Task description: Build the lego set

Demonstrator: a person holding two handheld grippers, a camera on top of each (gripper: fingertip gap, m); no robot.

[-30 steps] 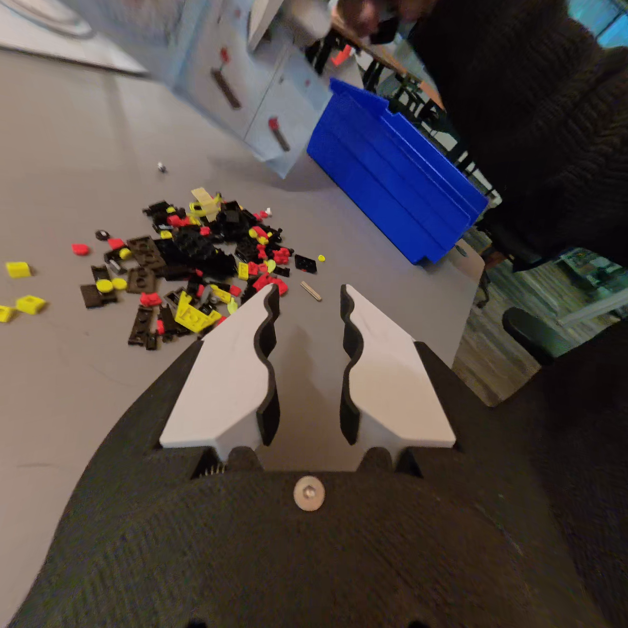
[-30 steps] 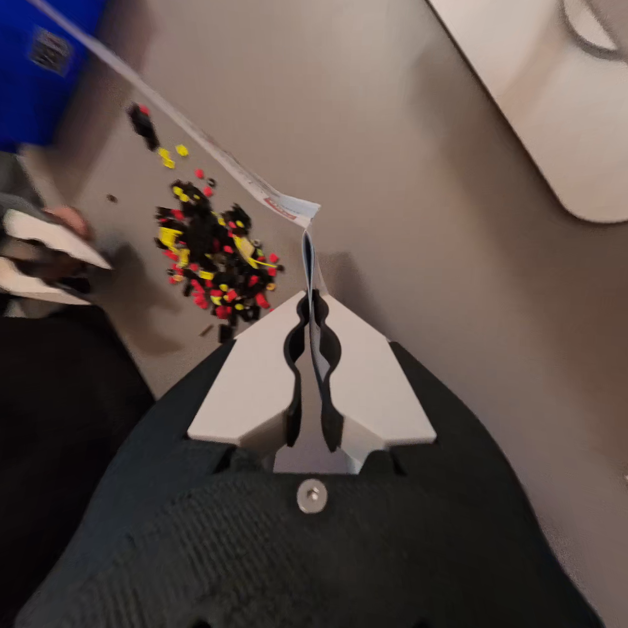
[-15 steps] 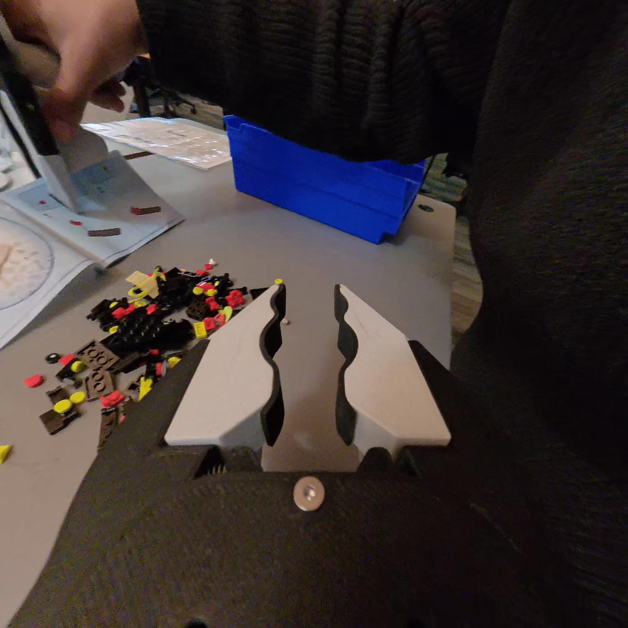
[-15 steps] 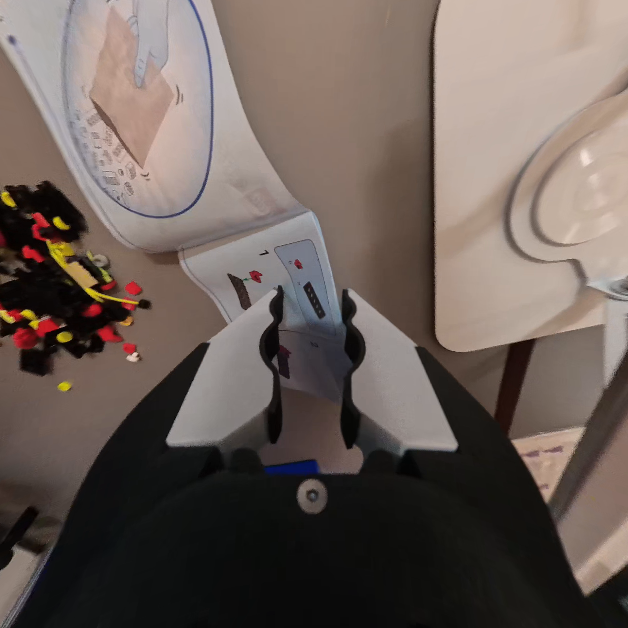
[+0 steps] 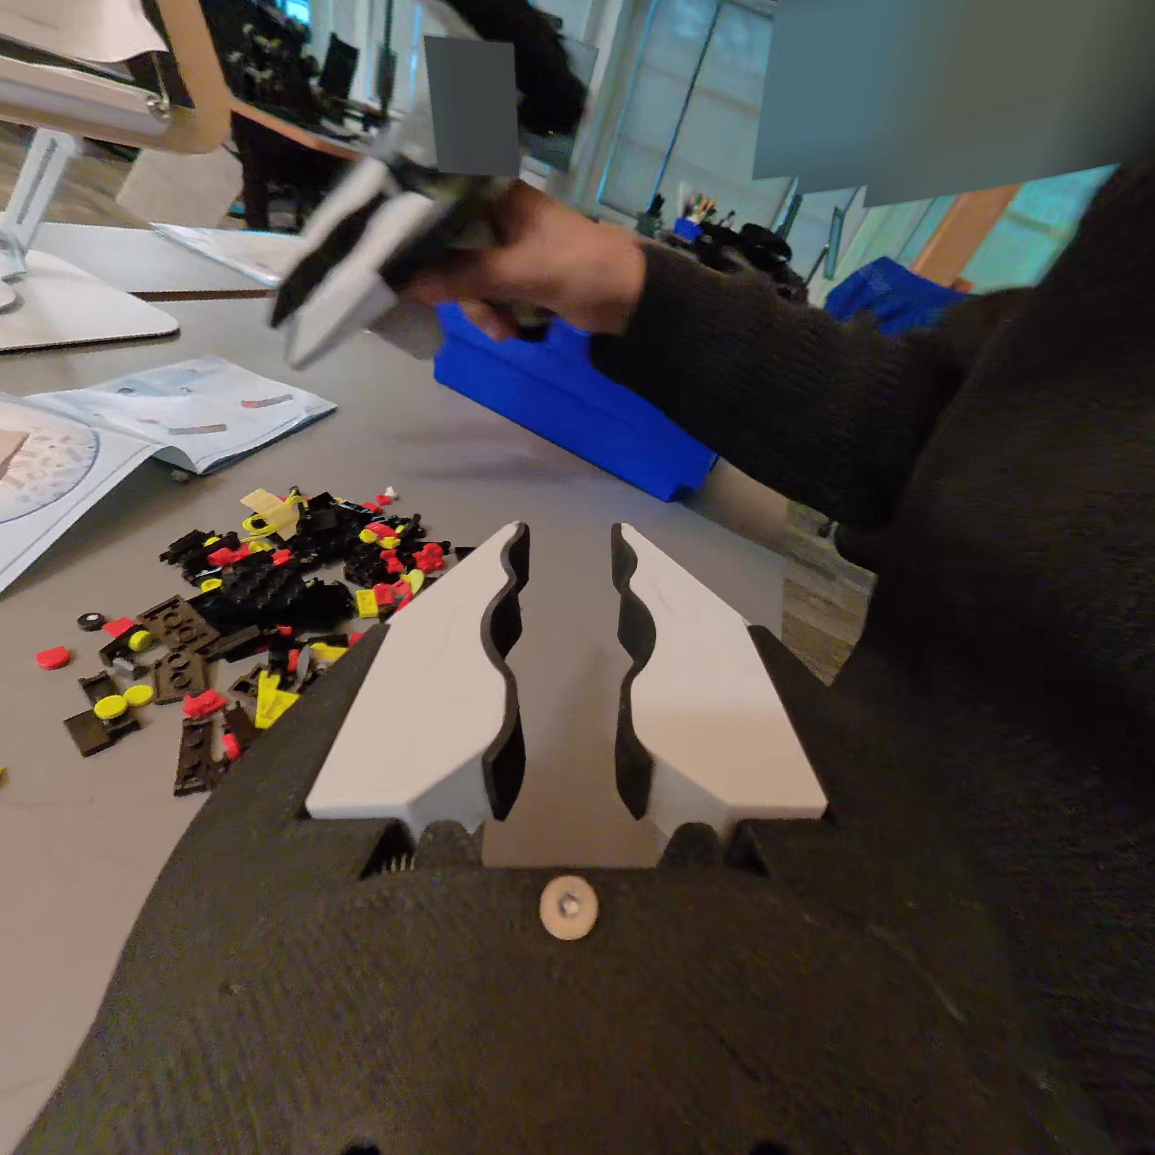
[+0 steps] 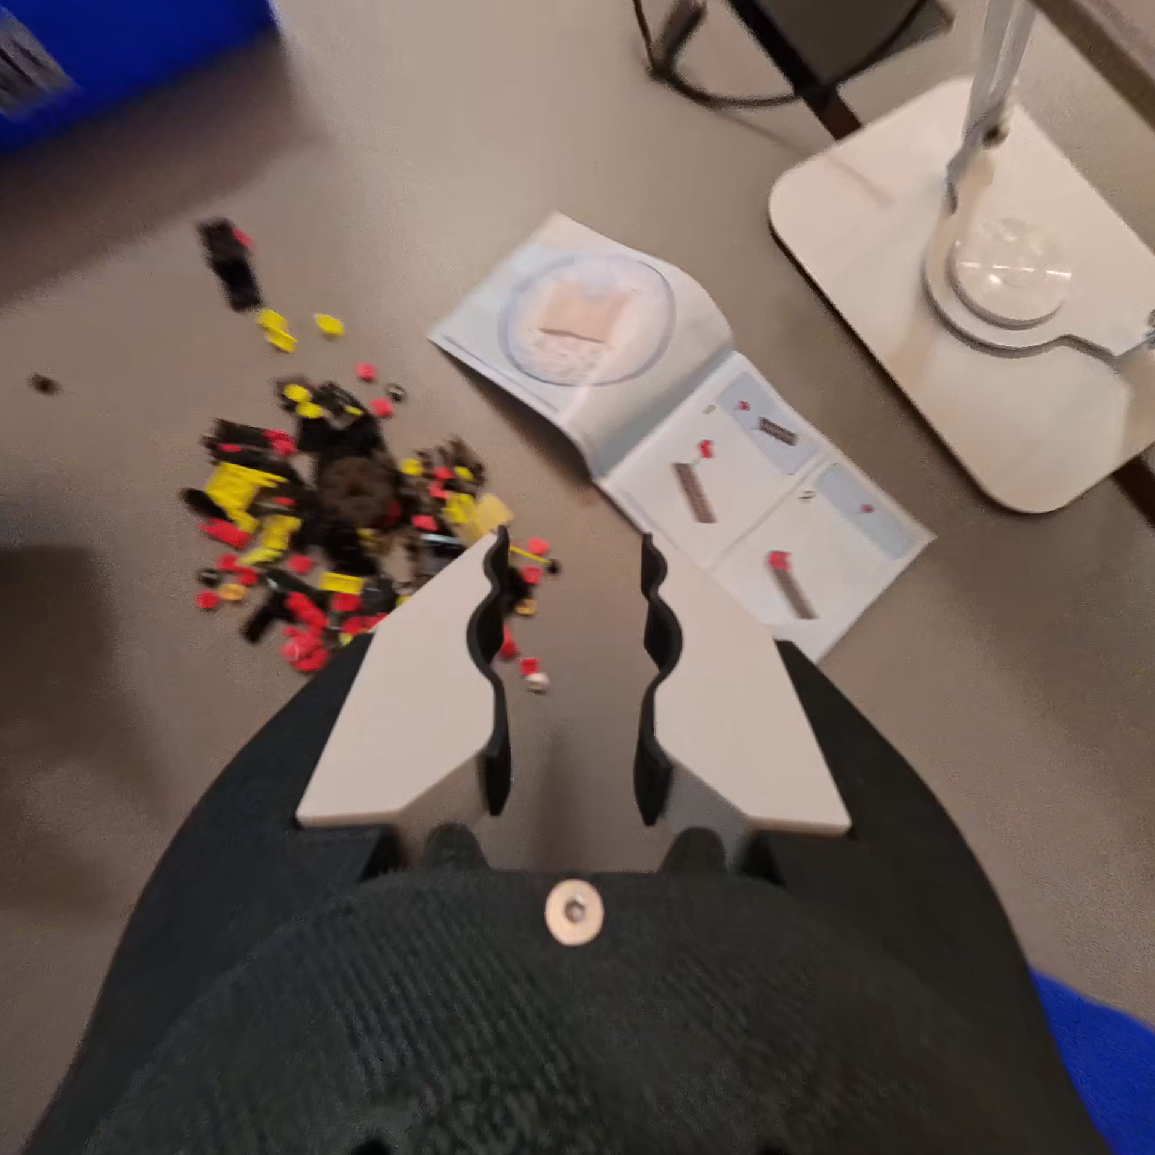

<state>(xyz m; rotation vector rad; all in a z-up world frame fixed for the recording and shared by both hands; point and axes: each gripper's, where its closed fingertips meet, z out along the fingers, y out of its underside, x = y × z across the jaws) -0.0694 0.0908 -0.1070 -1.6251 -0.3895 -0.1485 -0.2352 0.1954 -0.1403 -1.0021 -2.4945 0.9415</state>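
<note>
A grey tabletop (image 6: 625,125) carries everything; behind it the left wrist view shows a room with windows, desks and clutter. A white lamp base (image 6: 950,312) sits ahead and to the right of the right tool (image 6: 572,544), and a blue bin (image 5: 562,400) lies ahead of the left tool (image 5: 569,531), near the tabletop's far edge.

Half a second ago the right tool had the instruction booklet (image 6: 675,425) between its fingers; now the booklet lies open and flat on the tabletop, just ahead-right of that tool, which has lifted clear with its jaws wide and nothing in them. The left tool's jaws remain narrowly parted and hold nothing.

The pile of lego pieces (image 6: 337,500), black, red and yellow, lies ahead-left of both tools, with a few strays beyond it. Bare tabletop lies between the left tool's fingers and ahead of them toward the bin. The person's hand (image 5: 537,262) holds the right tool in the air above the bin.
</note>
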